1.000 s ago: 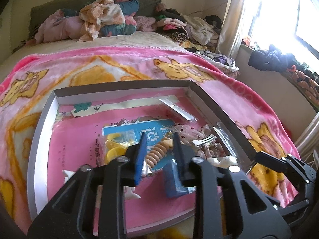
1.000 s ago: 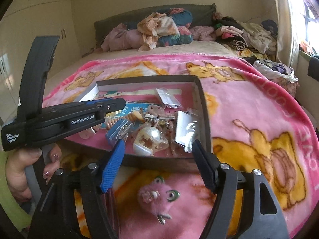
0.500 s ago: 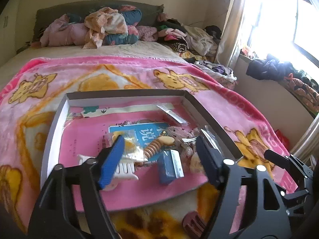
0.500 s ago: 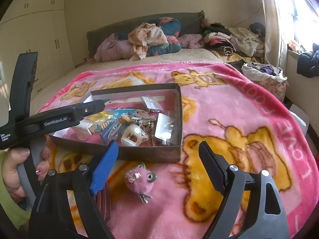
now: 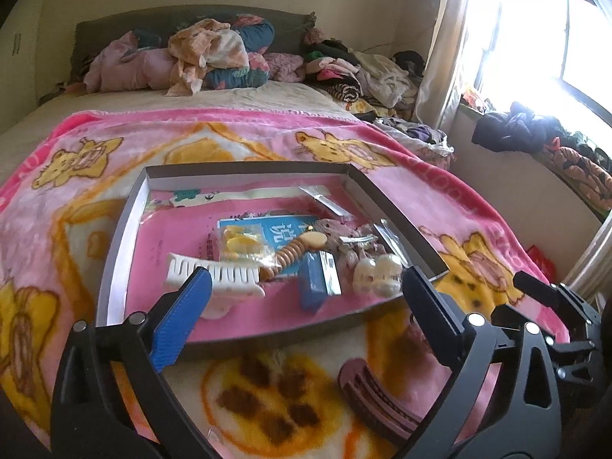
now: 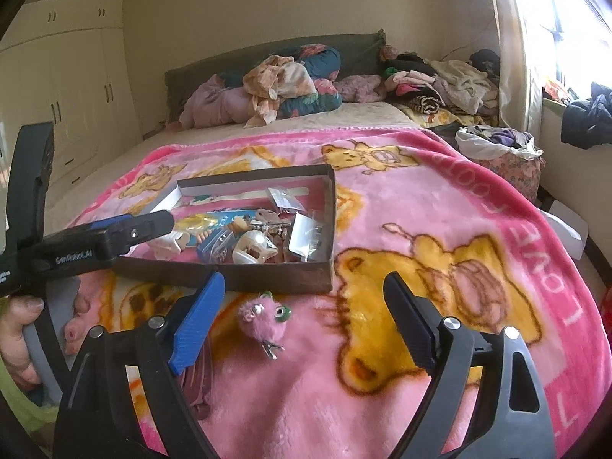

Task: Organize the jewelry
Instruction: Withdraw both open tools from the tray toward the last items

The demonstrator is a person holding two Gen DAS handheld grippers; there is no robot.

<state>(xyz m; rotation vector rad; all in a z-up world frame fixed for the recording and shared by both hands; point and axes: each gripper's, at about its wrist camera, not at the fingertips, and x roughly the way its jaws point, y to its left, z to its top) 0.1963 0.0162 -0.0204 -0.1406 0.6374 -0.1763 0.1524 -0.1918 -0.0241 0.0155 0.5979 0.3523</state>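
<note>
Fuzzy pink clip (image 6: 264, 319) lies btwn open right gripper (image 6: 302, 321) fingers, untouched.

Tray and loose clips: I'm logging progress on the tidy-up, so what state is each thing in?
Tray: lidless, holding mixed accessories.
White claw clip: lying in tray.
Fuzzy pink clip: outside tray, on blanket.
Dark red claw clip: outside tray, on blanket.
Left gripper: jaws opening, empty.
Right gripper: open, empty.

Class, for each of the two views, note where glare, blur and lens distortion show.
Left wrist view: the window is blown out to white; the dark pink hair clip on the blanket nearest the lens is blurred; the box edges bow. Right wrist view: glare at the upper right; the wardrobe lines curve; dark corners frame the picture.
</note>
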